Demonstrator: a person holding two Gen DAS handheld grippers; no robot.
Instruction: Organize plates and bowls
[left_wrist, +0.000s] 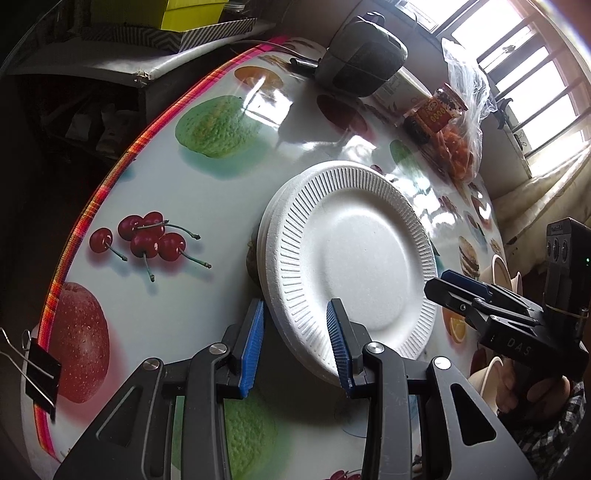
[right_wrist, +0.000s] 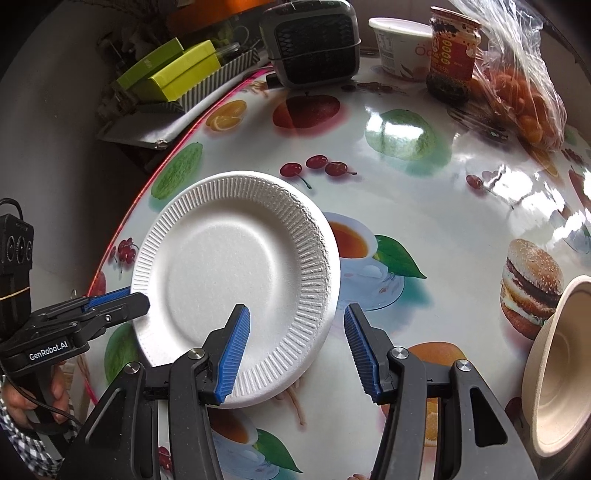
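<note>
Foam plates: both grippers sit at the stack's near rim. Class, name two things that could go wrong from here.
1. The left gripper straddles the rim of the plates, which are stacked unevenly; closing may pinch only the top one or shift the pile.
2. The right gripper is open at the opposite edge; uneven lifting could bend the soft foam or nudge the bowl beside it.

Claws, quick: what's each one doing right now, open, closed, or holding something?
Left claw: open, straddling the near rim of the plates, not pinching.
Right claw: open, straddling the plates' rim, holding nothing.
</note>
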